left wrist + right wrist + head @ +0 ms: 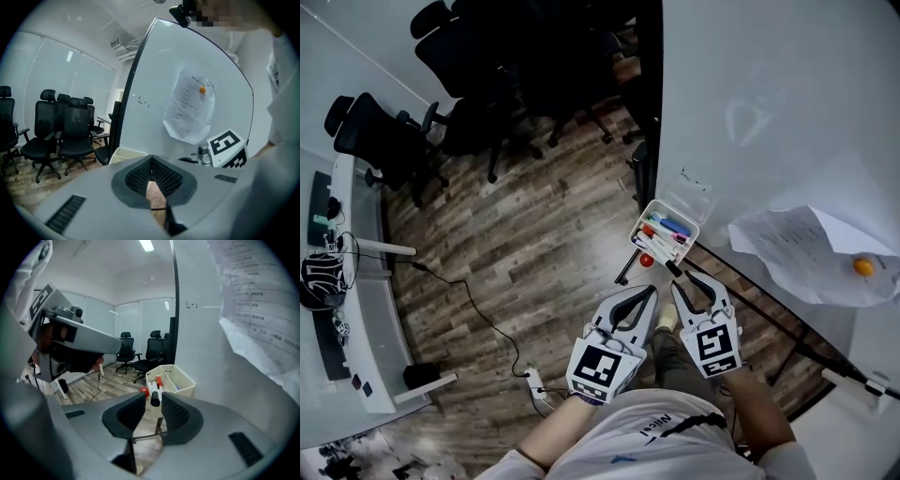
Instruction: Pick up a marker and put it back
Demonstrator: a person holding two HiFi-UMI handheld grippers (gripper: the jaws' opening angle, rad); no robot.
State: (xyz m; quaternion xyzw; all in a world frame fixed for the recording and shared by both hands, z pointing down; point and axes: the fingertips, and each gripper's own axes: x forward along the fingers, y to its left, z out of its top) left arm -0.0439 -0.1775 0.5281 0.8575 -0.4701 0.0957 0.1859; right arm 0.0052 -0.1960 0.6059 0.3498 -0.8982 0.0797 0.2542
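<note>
Here, the right hand-held gripper (pixel 678 279) (pixel 153 402) pinches a white marker with a black end (pixel 672 266) (pixel 153 393) between its jaw tips. The black end points back toward the gripper, and the other end reaches to the near edge of a white plastic tray (pixel 675 213) (pixel 185 383) fixed to a large whiteboard (pixel 769 94). More markers lie inside the tray, among them one with a red cap (pixel 158 379) next to the held marker. A small red round object (pixel 646 260) sits just below the tray. The left hand-held gripper (pixel 651 292) (pixel 151 161) hangs beside the right one, its jaws pressed together at the tips with nothing between them. A crumpled sheet of printed paper (pixel 797 248) is pinned to the whiteboard by an orange magnet (pixel 863 266). Black office chairs (pixel 384 141) stand on the wooden floor (pixel 534 244).
</note>
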